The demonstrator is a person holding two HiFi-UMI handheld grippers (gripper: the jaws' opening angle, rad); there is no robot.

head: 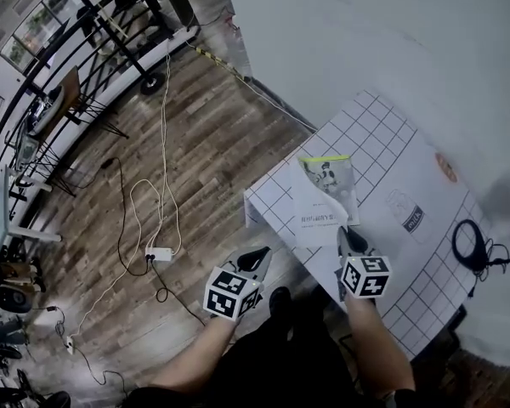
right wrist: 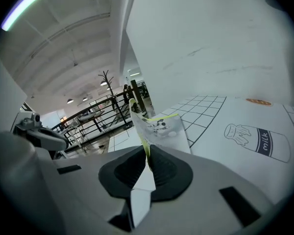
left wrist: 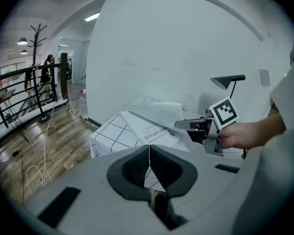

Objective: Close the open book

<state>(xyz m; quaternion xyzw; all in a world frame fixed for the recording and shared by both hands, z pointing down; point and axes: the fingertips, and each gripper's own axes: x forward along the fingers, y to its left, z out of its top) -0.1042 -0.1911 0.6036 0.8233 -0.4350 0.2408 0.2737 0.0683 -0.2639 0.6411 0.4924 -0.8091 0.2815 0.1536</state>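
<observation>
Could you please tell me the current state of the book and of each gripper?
book: open, one page raised.
right gripper: shut on a page of the book.
left gripper: shut, empty, clear of the book.

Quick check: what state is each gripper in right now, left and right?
Left gripper: closed, holding nothing.
Right gripper: closed on a lifted page of the book.
</observation>
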